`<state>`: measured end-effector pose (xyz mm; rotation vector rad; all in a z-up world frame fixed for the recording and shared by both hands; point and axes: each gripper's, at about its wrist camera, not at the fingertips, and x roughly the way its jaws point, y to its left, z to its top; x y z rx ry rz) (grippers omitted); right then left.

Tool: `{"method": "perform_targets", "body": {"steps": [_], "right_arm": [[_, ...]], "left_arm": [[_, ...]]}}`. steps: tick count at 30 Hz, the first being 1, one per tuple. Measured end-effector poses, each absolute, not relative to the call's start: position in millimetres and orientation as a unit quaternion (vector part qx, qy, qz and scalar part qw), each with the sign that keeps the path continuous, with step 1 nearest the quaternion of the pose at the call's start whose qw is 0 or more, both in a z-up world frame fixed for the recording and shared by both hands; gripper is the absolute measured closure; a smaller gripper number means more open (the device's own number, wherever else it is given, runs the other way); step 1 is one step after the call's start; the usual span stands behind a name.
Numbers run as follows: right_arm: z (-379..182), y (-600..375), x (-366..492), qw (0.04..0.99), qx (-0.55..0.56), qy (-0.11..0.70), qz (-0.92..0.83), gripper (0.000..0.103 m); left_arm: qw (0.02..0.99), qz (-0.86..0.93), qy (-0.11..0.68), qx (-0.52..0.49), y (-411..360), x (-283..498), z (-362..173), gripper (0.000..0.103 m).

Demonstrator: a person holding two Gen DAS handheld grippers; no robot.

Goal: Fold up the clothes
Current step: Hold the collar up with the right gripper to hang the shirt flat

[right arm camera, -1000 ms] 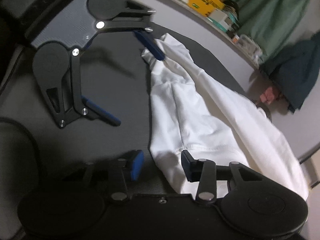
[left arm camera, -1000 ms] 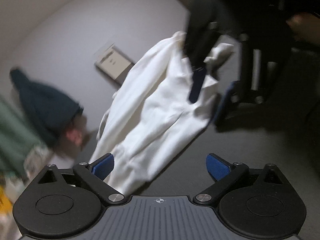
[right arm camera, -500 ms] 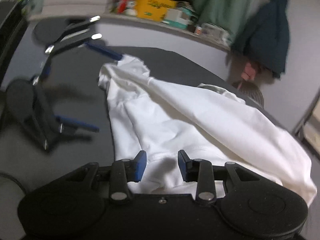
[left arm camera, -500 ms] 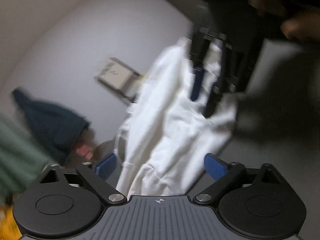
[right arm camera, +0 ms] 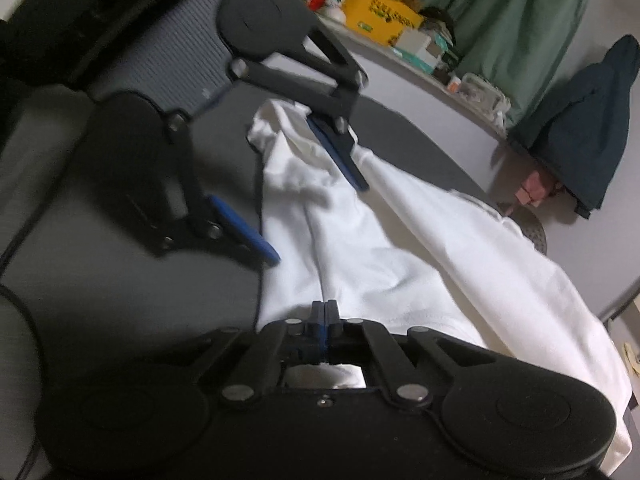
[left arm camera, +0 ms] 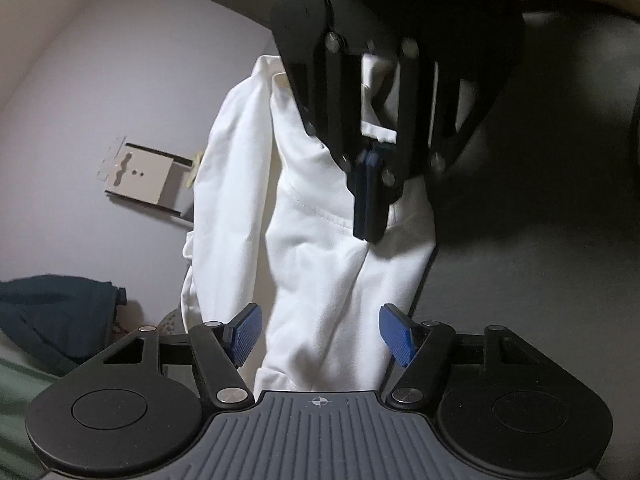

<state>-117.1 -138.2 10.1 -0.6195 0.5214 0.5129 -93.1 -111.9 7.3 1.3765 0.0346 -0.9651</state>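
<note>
White garment (left arm camera: 320, 248) lies on the dark tabletop (left arm camera: 520, 300), long axis running between both tongs. Right tongs (right arm camera: 325, 316) pinch one end; left tongs (left arm camera: 320, 334) straddle the opposite end, closing, not yet gripping.

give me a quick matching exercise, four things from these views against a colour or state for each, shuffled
Things:
1. right gripper
2. left gripper
3. garment
4. box

States or colours:
A. yellow, on the ledge at the back
B. jaws apart and closing, cloth between the pads
C. white, lying on the dark table
D. pads shut on a cloth edge

Pairs: 1-D, 2-B, 3-C, 4-A
</note>
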Motion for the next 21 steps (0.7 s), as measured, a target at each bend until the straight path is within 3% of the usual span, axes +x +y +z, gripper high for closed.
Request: {"method": "perform_targets", "body": {"steps": [4, 7, 9, 10, 15, 21], "right_arm": [[13, -142, -123, 0.89, -0.3, 0.254, 0.232, 0.101], [14, -152, -126, 0.889, -0.268, 0.303, 0.216, 0.091], [23, -162, -129, 0.901, -0.213, 0.313, 0.209, 0.075], [27, -166, -128, 0.907, -0.181, 0.321, 0.204, 0.073], [23, -194, -112, 0.898, -0.015, 0.403, 0.175, 0.072], [6, -233, -97, 0.868, 0.161, 0.445, 0.153, 0.07]], "left_arm": [[0.652, -0.422, 0.009, 0.63, -118, -91, 12, 0.036], [0.655, -0.413, 0.009, 0.632, -125, -92, 19, 0.036], [0.658, -0.408, 0.012, 0.633, -128, -92, 22, 0.036], [0.658, -0.407, 0.014, 0.633, -128, -94, 22, 0.036], [0.655, -0.407, 0.024, 0.636, -125, -102, 21, 0.036], [0.66, -0.408, 0.032, 0.629, -116, -113, 24, 0.036]]}}
